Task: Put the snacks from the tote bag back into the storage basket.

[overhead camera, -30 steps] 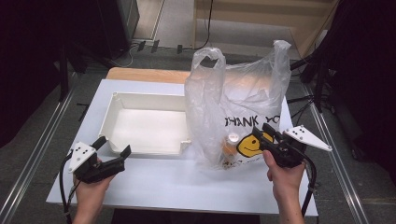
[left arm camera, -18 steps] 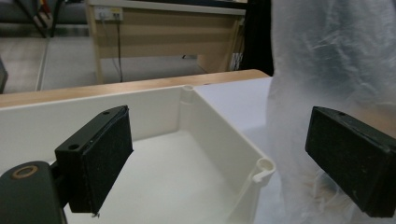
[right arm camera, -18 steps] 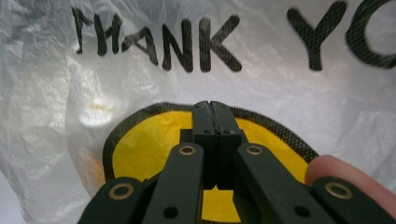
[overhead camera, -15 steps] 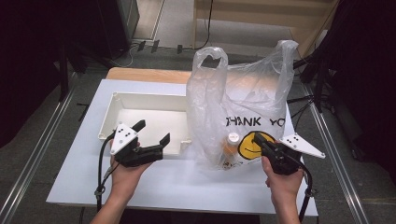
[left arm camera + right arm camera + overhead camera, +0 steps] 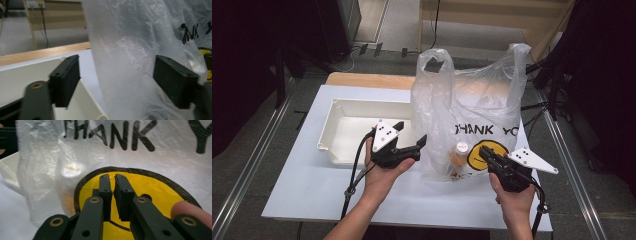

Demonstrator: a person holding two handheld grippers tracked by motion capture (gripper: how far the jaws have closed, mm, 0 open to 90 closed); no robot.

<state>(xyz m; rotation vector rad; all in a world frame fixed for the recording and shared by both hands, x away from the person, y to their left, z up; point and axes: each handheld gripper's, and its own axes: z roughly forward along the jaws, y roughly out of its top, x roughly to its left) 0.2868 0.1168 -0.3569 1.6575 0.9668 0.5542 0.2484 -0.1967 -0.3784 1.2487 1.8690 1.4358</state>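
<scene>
Plastic bag (image 5: 472,120) stands upright on the white table (image 5: 302,195), right of centre, printed with black letters and a yellow smiley face. A small bottle (image 5: 459,154) with a white cap sits inside it near the bottom.

White tray (image 5: 357,130) lies just left of the bag, touching it.

Left gripper (image 5: 409,134) hangs over the near right corner of the tray, pointing right at the bag's left edge. Its jaws have just been closing but stand wide apart; in the left gripper view a fold of the bag runs between them, pads not pressing on it.

Right gripper (image 5: 483,150) is at the bag's near side, on the smiley. Jaws nearly together, pinching the bag's film at the yellow face.
</scene>
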